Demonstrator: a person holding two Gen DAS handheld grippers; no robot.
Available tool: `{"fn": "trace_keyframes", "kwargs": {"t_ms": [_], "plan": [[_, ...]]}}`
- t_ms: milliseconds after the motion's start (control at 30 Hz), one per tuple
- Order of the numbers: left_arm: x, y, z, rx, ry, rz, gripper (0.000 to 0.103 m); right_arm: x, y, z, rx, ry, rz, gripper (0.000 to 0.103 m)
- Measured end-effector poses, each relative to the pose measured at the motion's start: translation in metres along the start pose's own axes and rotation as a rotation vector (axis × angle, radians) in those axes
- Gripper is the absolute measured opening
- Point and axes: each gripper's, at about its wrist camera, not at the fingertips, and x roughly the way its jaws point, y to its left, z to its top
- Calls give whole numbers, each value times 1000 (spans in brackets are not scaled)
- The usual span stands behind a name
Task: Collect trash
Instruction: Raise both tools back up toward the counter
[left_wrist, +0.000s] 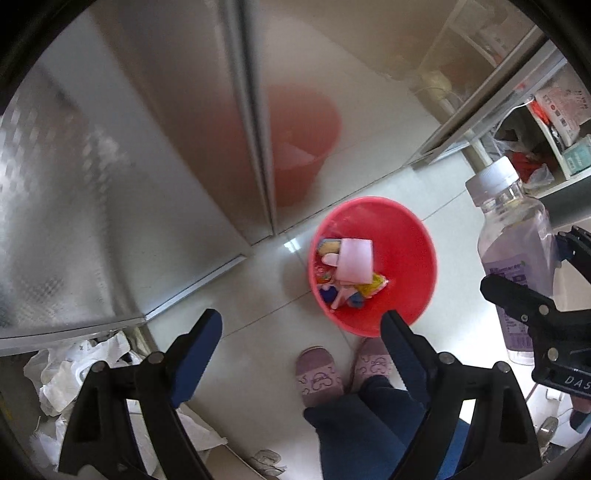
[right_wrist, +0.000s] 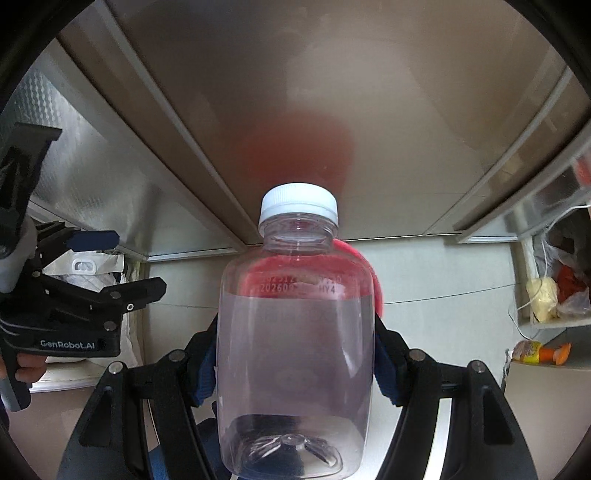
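Basin (left_wrist: 413, 258): wrappers (left_wrist: 347, 273) inside | right claw (right_wrist: 295, 354): grips bottle (right_wrist: 295, 332) | left claw (left_wrist: 303, 332): wide

Pale tiled floor (left_wrist: 258, 295) carries a red bin (left_wrist: 402, 258) and slippers (left_wrist: 319, 373).

Home: slippers (left_wrist: 319, 376), tiled floor (left_wrist: 258, 295), cluttered shelf (left_wrist: 561, 147).

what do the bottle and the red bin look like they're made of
Bottle: clear glossy plastic, probably; the red bin shows through its wall, and its white cap is ribbed. Red bin: smooth opaque plastic, it seems, with a soft sheen.
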Motion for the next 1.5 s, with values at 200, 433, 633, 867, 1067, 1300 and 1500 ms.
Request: {"fn": "trace_keyframes", "kwargs": {"t_ms": [200, 433, 633, 867, 1067, 1300, 1500], "plan": [[-1, 13, -6, 13, -2, -8, 87, 8, 9, 0, -29, 11, 12, 66], [-8, 17, -11, 43, -16, 14, 87, 8, 23, 0, -36, 14, -32, 86], [-38, 13, -10, 70, -34, 15, 87, -17, 29, -2, -3, -11, -63, 86], [-129, -4, 1, 104, -97, -18, 87, -98, 31, 3, 54, -89, -102, 86], [-246, -26, 14, 148, -205, -1, 87, -206, 41, 14, 118, -203, -172, 86], [-364, -39, 9, 156, -318, -48, 87, -327, 61, 22, 187, -345, -225, 92], [-422, -43, -8, 110, -396, -36, 87, -381, 64, 22, 215, -413, -229, 93]]}}
